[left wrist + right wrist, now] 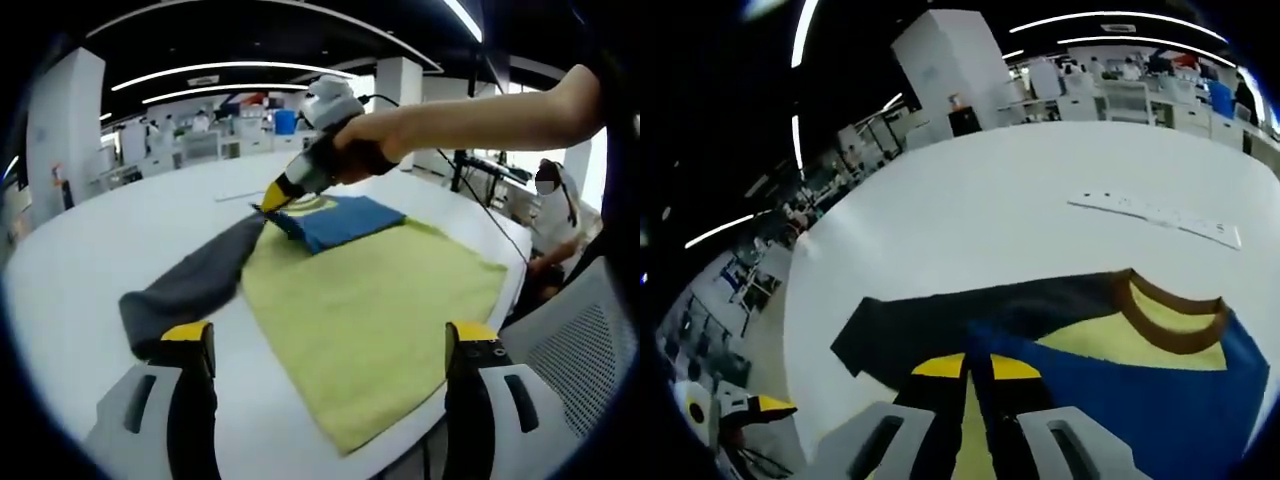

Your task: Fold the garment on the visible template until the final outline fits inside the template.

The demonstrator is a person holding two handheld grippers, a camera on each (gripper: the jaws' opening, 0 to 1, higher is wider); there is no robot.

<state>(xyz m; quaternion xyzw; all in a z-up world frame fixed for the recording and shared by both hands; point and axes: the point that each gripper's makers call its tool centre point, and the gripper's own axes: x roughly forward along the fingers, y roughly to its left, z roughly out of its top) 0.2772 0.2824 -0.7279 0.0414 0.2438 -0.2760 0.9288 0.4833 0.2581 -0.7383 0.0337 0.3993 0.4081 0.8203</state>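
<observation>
We are mid-fold, by our reading; the right gripper (268,203) is clamped on the garment (340,221) edge at the shoulder, the left gripper (330,345) hangs open above the table (90,250); next, carry that edge over the yellow template (380,310); one garment, one template, one ruler (1155,217).

The right claw (975,372) pinches the blue fabric of the garment (1120,390), jaws closed together. Its brown collar (1170,315) lies on the white counter (990,210), a ruler-like strip (1155,217) beyond.
</observation>
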